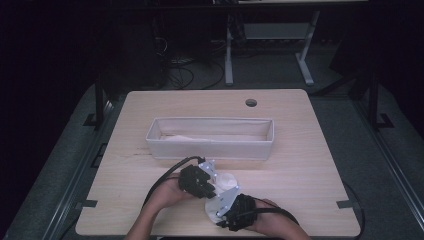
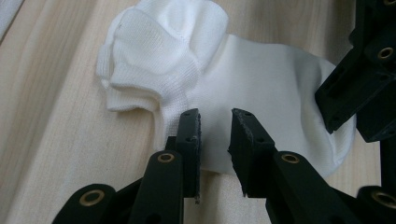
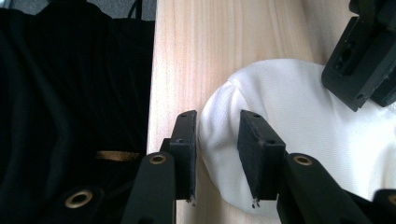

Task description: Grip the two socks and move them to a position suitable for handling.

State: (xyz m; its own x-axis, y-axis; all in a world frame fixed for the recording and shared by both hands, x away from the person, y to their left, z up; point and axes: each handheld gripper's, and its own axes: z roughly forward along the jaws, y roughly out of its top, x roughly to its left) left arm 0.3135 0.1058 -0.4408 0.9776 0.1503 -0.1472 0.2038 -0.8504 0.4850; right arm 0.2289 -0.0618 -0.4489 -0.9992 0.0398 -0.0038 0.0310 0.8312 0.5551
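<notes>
A white sock (image 1: 226, 181) lies flat on the wooden table (image 1: 300, 165) near its front edge, its cuff bunched up at one end (image 2: 163, 46). My left gripper (image 2: 215, 116) hovers over the middle of the sock (image 2: 271, 79), jaws a little apart, with bare fabric showing in the gap. My right gripper (image 3: 218, 116) stands at the sock's rounded toe end (image 3: 299, 121), whose edge lies between the parted jaws without the pads pressing it. In the high view the left gripper (image 1: 212, 187) and right gripper (image 1: 216, 212) face each other across the sock.
A long white fabric bin (image 1: 210, 149) stands across the table's middle with pale cloth (image 1: 182, 137) inside. A cable hole (image 1: 251, 102) sits at the far side. The table's front edge (image 3: 152, 93) runs close beside the right gripper, with dark clothing past it.
</notes>
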